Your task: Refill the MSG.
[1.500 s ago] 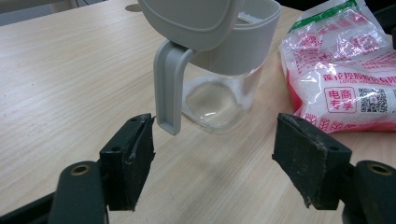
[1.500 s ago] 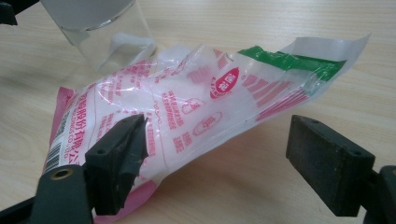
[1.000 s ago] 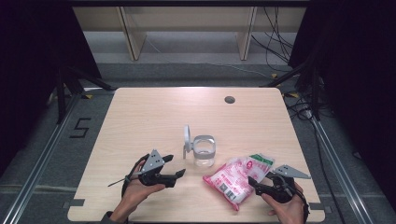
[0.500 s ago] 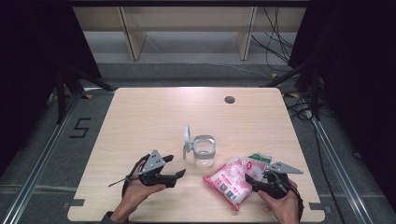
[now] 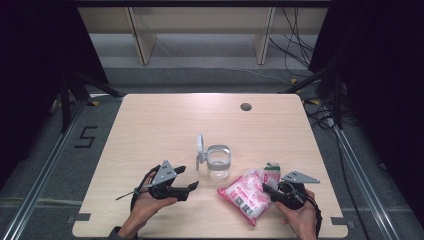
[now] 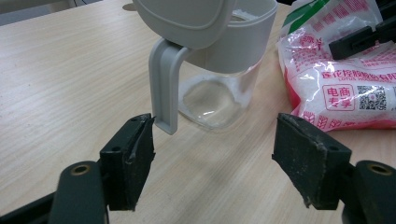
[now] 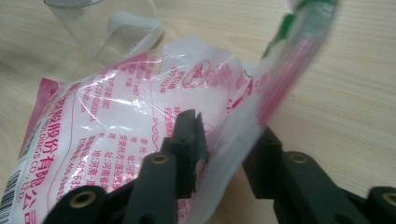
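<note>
1. Since the earlier frames, right gripper (image 5: 267, 189) has edged leftward onto the bag's top end; its jaws have just been closing, with the bag's film between them. Left gripper (image 5: 192, 186) has held its place.
2. Right gripper, high view: at the near right of the table (image 5: 150, 130), in the person's right hand (image 5: 300, 217), tips pointing left into the bag.
3. Right gripper view: both black jaws sit either side of a raised fold of the pink-and-white bag (image 7: 107, 121). The film is pinched up between them; the pads look clenched on it, though the contact on the far jaw is partly hidden by the fold.
4. Bag (image 5: 245, 192): clear plastic, pink print, white grains inside. Lies flat on the near part of the table, just right of the jar, its green-and-white top end (image 5: 272, 171) toward the right gripper.
5. Left gripper: held in the left hand (image 5: 145, 207) at the near left, tips pointing right toward the jar. Left gripper view shows jaws standing wide apart, nothing between the pads but bare table.
6. Jar (image 5: 218, 161): clear glass with a grey collar, upright near the table's middle. Its grey lid (image 5: 200, 150) stands swung open on the left side.
7. Left gripper view: the lid's hinge arm (image 6: 164, 84) hangs just beyond the left jaw, close but apart. Jar and bag lie near each other; touching or not, cannot tell.
</note>
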`<state>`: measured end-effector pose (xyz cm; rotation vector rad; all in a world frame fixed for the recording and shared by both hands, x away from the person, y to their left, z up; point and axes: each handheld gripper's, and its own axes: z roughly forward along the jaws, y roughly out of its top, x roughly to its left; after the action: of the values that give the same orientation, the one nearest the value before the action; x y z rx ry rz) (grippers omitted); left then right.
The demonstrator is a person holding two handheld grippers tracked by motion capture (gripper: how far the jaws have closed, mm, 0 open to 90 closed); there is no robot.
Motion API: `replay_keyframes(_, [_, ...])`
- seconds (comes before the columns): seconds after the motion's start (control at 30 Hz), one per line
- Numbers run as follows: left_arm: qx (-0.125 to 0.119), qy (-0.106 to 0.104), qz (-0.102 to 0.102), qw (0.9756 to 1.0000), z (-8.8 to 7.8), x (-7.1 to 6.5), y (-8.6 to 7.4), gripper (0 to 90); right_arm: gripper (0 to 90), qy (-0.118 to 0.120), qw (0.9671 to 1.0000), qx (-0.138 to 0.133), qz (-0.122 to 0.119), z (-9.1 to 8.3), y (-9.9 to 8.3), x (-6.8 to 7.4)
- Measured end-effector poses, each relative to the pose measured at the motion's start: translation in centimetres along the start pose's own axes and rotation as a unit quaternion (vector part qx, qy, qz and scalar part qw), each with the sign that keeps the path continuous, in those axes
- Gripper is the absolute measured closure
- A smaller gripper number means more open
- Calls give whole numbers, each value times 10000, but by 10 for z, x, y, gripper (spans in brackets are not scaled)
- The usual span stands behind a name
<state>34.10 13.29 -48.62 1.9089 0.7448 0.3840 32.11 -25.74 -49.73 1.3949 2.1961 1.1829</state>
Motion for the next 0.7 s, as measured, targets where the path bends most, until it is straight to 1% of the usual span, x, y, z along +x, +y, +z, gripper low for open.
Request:
replay_keyframes(0.03, [-27,-3,-42,10000,1,0,0,287,758,12,10000,-9,-29,0,0,0])
replay_keyframes(0.07, [25,11,-6,10000,0,0,0,287,777,92,10000,24,16,0,1,1])
replay_keyframes(0.1, [38,30,6,10000,0,-1,0,287,793,148,9999,-15,8,1,1,1])
replay_keyframes(0.13, [-17,-7,-40,10000,1,-1,0,287,814,144,9999,9,37,1,1,4])
replay_keyframes(0.17, [11,-14,26,10000,0,0,0,287,833,98,9999,-1,51,2,1,6])
replay_keyframes(0.2, [10,-21,112,9999,0,1,1,287,850,111,9999,3,-39,2,2,5])
replay_keyframes(0.23, [8,0,-4,10000,0,-1,0,287,862,96,9999,17,-95,3,2,5])
replay_keyframes(0.27, [-8,-6,-44,10000,1,-1,0,287,869,105,9999,100,-14,2,3,7])
replay_keyframes(0.3, [17,-10,42,10000,0,0,0,287,875,87,9999,1,-127,3,3,5])
replay_keyframes(0.33, [4,-5,-8,10000,0,-1,0,287,884,78,9999,20,-128,2,4,6])
replay_keyframes(0.37, [3,-10,-34,10000,0,-1,0,287,890,111,9997,-22,-202,3,4,6])
replay_keyframes(0.4, [17,-7,16,10000,0,0,0,287,896,106,9995,-24,-294,3,5,5])
replay_keyframes(0.43, [17,-5,-14,10000,0,-1,0,287,900,123,9999,-8,-99,2,5,9])
replay_keyframes(0.47, [-1,-1,-11,10000,0,-1,0,287,900,147,9994,-66,-296,2,6,6])
replay_keyframes(0.5, [-6,5,-33,10000,0,-2,0,287,900,230,9997,-21,-70,0,6,11])
replay_keyframes(0.53, [26,2,49,10000,-1,-1,1,287,900,203,9993,-101,-308,0,7,8])
replay_keyframes(0.57, [16,-21,85,10000,0,0,1,287,900,194,9991,-129,-358,0,8,9])
replay_keyframes(0.6, [19,-12,-3,10000,0,-1,0,287,900,194,9989,-173,-387,-1,8,10])
replay_keyframes(0.63, [19,-12,10,10000,0,-2,0,287,900,231,9985,-260,-412,-1,9,10])
replay_keyframes(0.67, [21,-24,35,10000,0,-2,0,287,900,233,9989,-279,-299,-3,9,13])
replay_keyframes(0.7, [28,-29,-5,10000,1,-4,0,287,900,221,9978,-375,-507,-3,11,11])
